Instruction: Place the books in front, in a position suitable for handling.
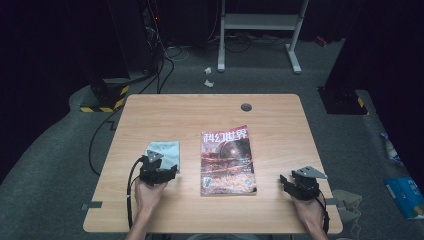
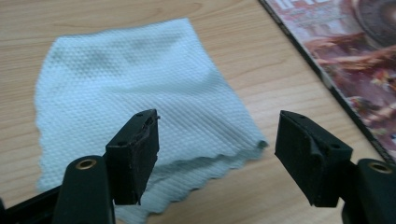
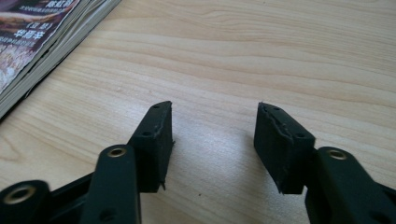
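While both grippers sit low at the near edge, the left one is lined up on the cloth.

Largest first: the wooden table (image 1: 280, 115), then the magazine (image 1: 227, 160) at centre, then the pale blue cloth (image 2: 140, 93) just left of it, lying flat. The left gripper (image 2: 217, 144) hangs released, jaws spread over the cloth's near hem; I'd lower it and pinch that scalloped edge squarely. The right gripper (image 3: 212, 140) rests released over bare wood, near right. The left gripper view reveals the cloth's dimpled weave, which the high view blurs.

Large white title characters "科幻世界" are read across the top of the magazine (image 1: 227, 161) cover in the high view. Smaller print on the cover, seen in the right gripper view, is too blurred to be read.
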Demonstrator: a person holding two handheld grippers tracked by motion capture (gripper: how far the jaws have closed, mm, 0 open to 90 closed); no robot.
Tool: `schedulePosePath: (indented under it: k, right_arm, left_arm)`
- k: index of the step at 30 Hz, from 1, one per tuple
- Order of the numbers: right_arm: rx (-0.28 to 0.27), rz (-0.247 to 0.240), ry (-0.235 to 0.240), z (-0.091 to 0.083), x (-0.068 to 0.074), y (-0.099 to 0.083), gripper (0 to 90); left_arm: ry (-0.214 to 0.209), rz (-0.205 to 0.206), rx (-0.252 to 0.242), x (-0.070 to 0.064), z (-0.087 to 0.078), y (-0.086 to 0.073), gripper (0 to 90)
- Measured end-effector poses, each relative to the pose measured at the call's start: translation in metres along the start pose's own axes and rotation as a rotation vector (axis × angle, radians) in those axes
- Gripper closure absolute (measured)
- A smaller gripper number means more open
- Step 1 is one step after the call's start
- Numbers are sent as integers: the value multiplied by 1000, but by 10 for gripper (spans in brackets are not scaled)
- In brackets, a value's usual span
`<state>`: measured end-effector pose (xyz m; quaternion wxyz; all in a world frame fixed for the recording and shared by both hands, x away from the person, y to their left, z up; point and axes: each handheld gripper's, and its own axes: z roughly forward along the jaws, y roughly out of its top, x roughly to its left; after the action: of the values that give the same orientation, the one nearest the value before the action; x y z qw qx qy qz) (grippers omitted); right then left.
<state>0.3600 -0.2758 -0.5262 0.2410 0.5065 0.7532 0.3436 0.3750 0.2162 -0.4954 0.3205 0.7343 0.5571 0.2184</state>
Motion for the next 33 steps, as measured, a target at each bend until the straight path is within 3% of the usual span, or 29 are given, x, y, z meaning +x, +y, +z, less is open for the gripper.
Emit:
schedulePosePath:
  k: [10,12,13,18,25,29,33]
  right_arm:
    - [-20,7,-10,1,-3,-2,439]
    - [-22,6,-10,1,-3,-2,439]
    - [-22,6,-11,1,-3,-2,439]
    - [-24,6,-10,1,-3,-3,440]
    - [-27,7,-9,1,-3,-3,443]
    - [-28,6,-9,2,-4,-3,446]
    - [-29,6,-8,2,-4,-3,447]
  left_arm:
    - [49,-24,64,14,19,6,289]
    - [65,-22,102,14,27,4,292]
    - [74,-9,99,14,27,4,292]
    - [72,-18,92,14,27,4,326]
    - [58,1,75,16,25,4,639]
    - [52,-12,72,19,25,4,753]
    - [41,-24,67,22,23,4,804]
